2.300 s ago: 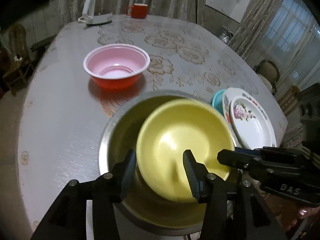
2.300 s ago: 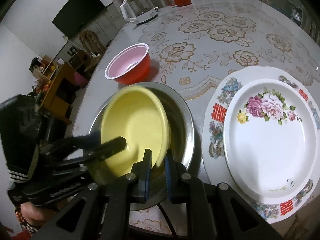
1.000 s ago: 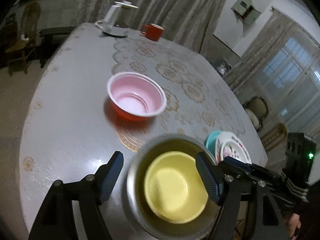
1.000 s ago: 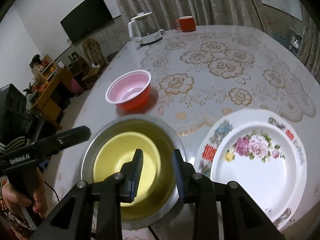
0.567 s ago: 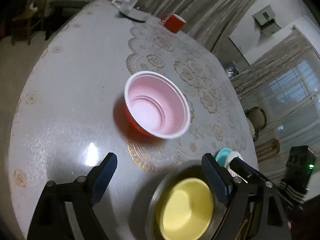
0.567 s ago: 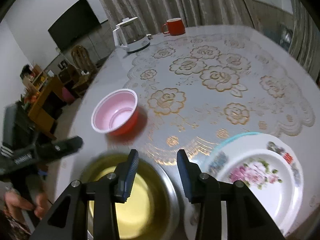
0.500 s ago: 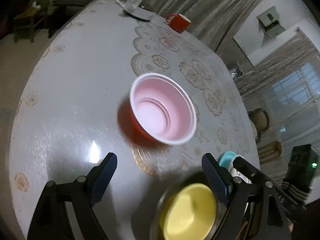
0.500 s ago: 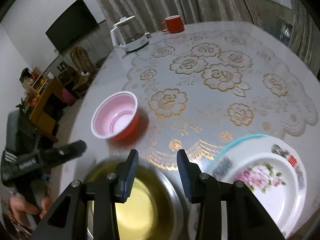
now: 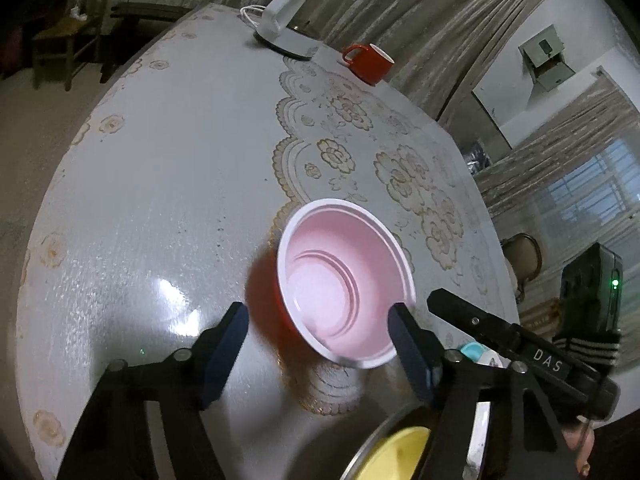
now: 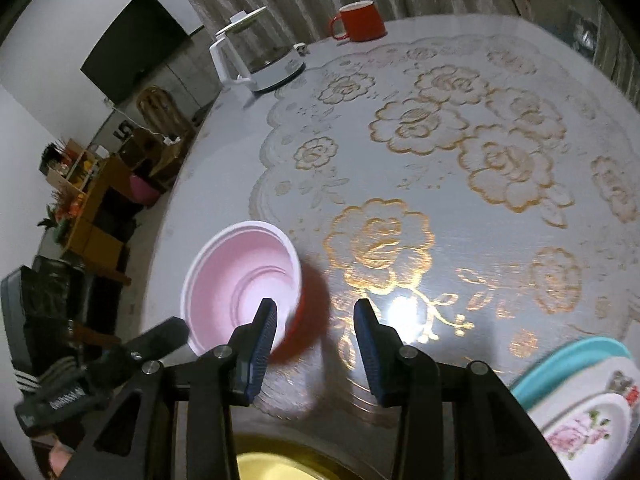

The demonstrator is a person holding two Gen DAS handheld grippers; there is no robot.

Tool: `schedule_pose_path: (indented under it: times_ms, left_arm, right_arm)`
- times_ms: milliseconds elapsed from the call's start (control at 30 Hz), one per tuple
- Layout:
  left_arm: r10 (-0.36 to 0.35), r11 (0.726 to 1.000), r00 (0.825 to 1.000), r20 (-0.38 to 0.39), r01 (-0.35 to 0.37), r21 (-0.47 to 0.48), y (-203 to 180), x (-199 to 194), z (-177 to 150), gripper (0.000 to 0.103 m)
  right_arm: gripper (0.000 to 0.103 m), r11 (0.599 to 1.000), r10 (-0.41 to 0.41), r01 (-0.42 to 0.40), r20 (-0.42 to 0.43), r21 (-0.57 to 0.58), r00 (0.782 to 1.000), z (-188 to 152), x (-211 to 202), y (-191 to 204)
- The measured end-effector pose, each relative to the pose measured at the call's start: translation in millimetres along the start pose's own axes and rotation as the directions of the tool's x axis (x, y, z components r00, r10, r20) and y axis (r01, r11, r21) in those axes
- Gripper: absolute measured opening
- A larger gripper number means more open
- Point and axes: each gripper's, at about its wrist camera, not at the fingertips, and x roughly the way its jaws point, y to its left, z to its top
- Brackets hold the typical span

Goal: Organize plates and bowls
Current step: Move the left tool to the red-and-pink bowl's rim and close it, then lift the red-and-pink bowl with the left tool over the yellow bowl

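I have both tools angled steeply down over the table, each pointed at the red bowl with the pink inside. My left tool is closing: the bowl sits between its two blue pads, its rim close by the right-hand pad, but I see no pad pressing on it, so nothing is gripped. My right tool comes in from the other side with its jaws partly apart and empty; its left pad overlaps the bowl's near rim in its own view, and I cannot tell whether it touches.

The bowl stands upright on the table, at the edge of the gold flower pattern. Nearer me, at the bottom of both views, is the yellow bowl nested in the steel bowl. The flowered plates are stacked to the right on a teal plate. Far across stand a white kettle and a red mug.
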Motion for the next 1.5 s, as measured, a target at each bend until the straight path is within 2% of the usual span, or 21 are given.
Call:
schedule_pose_path:
  times_ms: [100,167,267,400,533,767,1067,1500]
  left_arm:
    - [-0.016,1.000,1.000,-0.015,0.016,-0.009,4.7,5.8,-0.1,0.058]
    - [-0.021,1.000,1.000,-0.021,0.021,0.001,3.2,8.6,-0.5,0.048]
    - [-0.021,1.000,1.000,-0.023,0.021,0.018,1.4,10.6,-1.5,0.042]
    - [-0.024,0.999,0.999,-0.024,0.024,0.030,0.3,13.2,-2.6,0.031]
    - [-0.007,0.998,1.000,-0.011,0.008,0.064,-3.7,12.9,-6.6,0.024]
    - [-0.007,0.995,1.000,0.025,0.005,0.103,-18.0,-0.6,-14.0,0.023]
    - [-0.037,0.988,0.997,0.071,0.026,0.154,-45.3,-27.2,-32.7,0.023]
    - [-0.099,0.972,0.992,0.077,0.080,0.219,-71.9,-61.4,-78.4,0.023]
  right_arm:
    - [0.040,1.000,0.015,-0.014,-0.022,0.010,1.000,4.1,12.6,2.2]
    - [0.040,1.000,0.026,-0.025,-0.037,0.018,0.999,4.8,19.5,2.2]
    - [0.037,1.000,0.018,-0.017,-0.055,0.023,0.998,3.8,27.4,1.7]
    - [0.021,0.999,0.032,-0.032,-0.072,0.003,0.997,2.4,33.7,5.1]
    - [0.014,0.999,0.036,-0.037,-0.057,-0.023,0.998,-0.7,34.0,6.7]
    - [0.012,0.999,0.034,-0.035,-0.022,-0.041,0.999,-5.7,20.2,5.5]
    - [0.012,0.997,0.033,-0.028,0.060,-0.075,0.998,-20.0,-23.8,8.9]
    - [0.012,0.994,0.076,-0.062,0.152,-0.090,0.985,-73.3,-93.0,4.4]
